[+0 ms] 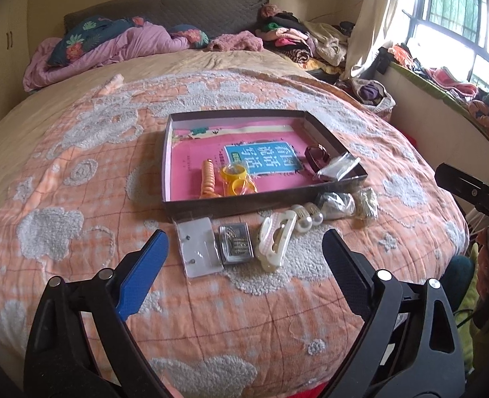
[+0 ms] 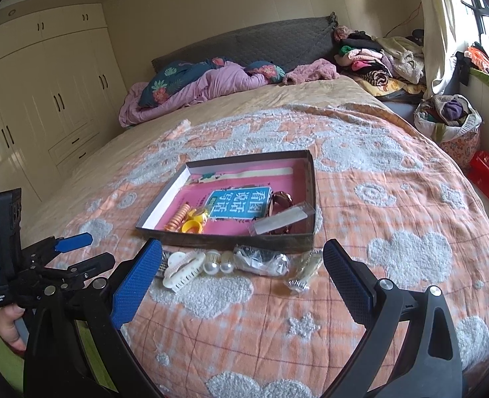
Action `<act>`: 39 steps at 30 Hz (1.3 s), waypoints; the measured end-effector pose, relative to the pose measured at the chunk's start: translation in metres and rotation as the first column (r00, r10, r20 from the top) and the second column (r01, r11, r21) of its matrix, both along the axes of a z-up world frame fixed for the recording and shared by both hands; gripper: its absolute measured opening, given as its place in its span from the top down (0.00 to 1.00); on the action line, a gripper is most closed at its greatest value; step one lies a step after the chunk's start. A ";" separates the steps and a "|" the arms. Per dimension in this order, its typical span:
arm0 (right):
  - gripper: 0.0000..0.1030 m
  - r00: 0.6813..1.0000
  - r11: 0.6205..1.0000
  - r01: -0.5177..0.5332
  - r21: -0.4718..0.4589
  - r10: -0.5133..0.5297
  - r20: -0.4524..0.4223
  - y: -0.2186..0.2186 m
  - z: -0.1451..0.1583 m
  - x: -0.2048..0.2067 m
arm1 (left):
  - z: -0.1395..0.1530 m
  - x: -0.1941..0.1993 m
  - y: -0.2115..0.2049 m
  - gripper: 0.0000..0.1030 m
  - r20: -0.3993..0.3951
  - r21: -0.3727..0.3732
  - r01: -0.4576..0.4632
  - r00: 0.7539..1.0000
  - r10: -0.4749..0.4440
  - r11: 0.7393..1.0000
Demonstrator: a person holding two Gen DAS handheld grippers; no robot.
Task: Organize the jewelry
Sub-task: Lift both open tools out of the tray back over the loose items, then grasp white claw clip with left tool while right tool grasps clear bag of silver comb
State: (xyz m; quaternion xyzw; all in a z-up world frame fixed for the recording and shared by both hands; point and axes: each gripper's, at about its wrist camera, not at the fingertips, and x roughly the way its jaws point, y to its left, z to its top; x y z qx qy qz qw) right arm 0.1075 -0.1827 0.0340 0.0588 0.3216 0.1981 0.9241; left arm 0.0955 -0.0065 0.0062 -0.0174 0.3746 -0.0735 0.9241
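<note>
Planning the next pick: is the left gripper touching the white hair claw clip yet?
Apart. The left wrist view shows the left gripper with jaws open, and bare bedspread between each jaw and the white hair claw clip.

A bed [image 1: 78,298] fills most of both frames, covered by an orange blanket [image 1: 277,315] with fluffy white cloud shapes. At the frame centre a shallow box [image 1: 211,207] lies on the blanket. Along its near wall, directly on the blanket, lie a flat clear packet [image 1: 198,247], a small plastic case [image 1: 236,243], a white hair clip [image 1: 275,237], pearl bobbles [image 1: 307,220] and two crinkled bags [image 1: 338,205]. A purple quilt [image 1: 111,49] and pillows [image 1: 78,38] lie at the upper left, piled clothes [image 1: 287,38] at the upper right.
</note>
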 end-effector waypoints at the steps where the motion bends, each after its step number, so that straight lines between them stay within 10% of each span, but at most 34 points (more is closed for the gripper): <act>1: 0.06 1.000 1.000 -0.001 0.000 0.001 -0.006 0.000 -0.002 0.000 | -0.001 -0.001 -0.001 0.20 -0.003 0.001 0.004 1.000 -0.004 1.000; 20: 0.06 0.996 1.000 -0.020 -0.005 0.019 -0.085 0.003 -0.034 0.002 | -0.035 -0.001 -0.023 0.76 -0.122 -0.050 0.110 0.986 -0.116 0.993; 39: 0.06 0.986 1.000 0.022 -0.009 -0.023 -0.165 -0.006 -0.065 0.017 | -0.057 0.041 -0.040 0.80 -0.178 0.044 0.162 0.972 -0.152 0.986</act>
